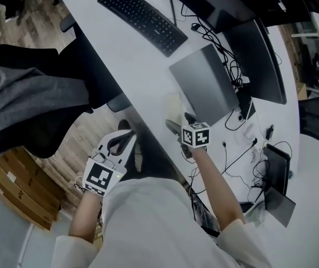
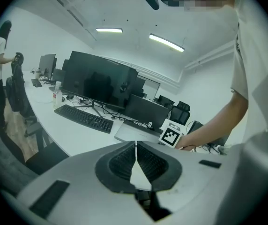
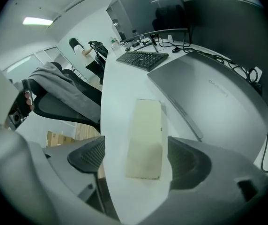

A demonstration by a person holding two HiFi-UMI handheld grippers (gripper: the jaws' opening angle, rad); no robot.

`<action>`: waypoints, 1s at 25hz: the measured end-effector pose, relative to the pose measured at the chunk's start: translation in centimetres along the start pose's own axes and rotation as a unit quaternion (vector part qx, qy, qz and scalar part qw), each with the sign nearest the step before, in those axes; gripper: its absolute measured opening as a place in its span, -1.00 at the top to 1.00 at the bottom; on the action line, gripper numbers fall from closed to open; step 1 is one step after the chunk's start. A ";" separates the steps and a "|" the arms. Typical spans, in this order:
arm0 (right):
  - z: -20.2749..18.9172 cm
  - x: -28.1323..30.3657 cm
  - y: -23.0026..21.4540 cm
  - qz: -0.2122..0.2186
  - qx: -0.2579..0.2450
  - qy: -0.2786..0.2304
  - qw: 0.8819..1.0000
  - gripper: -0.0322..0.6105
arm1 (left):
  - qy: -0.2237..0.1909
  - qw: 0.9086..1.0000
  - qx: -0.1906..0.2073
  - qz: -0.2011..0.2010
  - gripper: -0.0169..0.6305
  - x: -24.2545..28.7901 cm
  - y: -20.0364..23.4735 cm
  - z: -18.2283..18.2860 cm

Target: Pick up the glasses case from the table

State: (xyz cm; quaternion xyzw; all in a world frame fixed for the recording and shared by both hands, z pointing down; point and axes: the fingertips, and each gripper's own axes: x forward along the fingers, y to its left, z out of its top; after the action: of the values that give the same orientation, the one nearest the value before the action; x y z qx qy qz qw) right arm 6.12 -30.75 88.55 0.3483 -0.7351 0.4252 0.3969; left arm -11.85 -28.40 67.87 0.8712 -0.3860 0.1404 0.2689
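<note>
Your right gripper (image 3: pixel 141 162) hangs with its jaws spread wide. The near end of the glasses case (image 3: pixel 145 125) shows between them, untouched. That pale, flat, oblong case lies on the white table (image 3: pixel 117 93), just beside a closed grey laptop (image 3: pixel 209 97). It looks light, stiff and smooth, so take it across its narrow width. Your left gripper (image 2: pixel 135 156) is closed and empty.

The glasses case (image 3: pixel 145 139) looks pale, matt and smooth on a white desk (image 3: pixel 120 102) with a faint sheen. The laptop (image 3: pixel 209 97) is flat grey, metal by the look. The keyboard (image 1: pixel 143 18) is black matt plastic, the floor (image 1: pixel 78 133) grained wood, and the grey garment (image 1: pixel 31 102) soft cloth.
</note>
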 end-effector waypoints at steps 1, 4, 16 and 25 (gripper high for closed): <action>-0.2 0.4 -0.4 -0.002 0.001 0.004 1.000 -0.39 | -0.004 1.000 0.006 0.003 0.91 0.1 0.2 -0.3; -0.6 1.5 -1.2 -0.010 0.003 0.018 1.000 -0.40 | -0.001 1.000 0.001 0.011 0.91 0.1 0.4 -0.5; -1.5 3.9 -2.4 -0.091 -0.034 0.054 0.994 -0.31 | 0.007 0.999 -0.023 0.039 0.91 -1.4 1.9 -1.3; -2.0 3.7 -3.1 -0.124 -0.097 0.068 0.985 -0.07 | 0.009 0.999 -0.025 0.042 0.91 -2.1 1.8 -1.1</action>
State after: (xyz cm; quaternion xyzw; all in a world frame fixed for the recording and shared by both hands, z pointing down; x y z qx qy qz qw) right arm 7.67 -30.85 93.51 0.3668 -0.6950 0.3217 0.5282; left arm -14.63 -27.51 68.50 0.8460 -0.4230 0.1495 0.2880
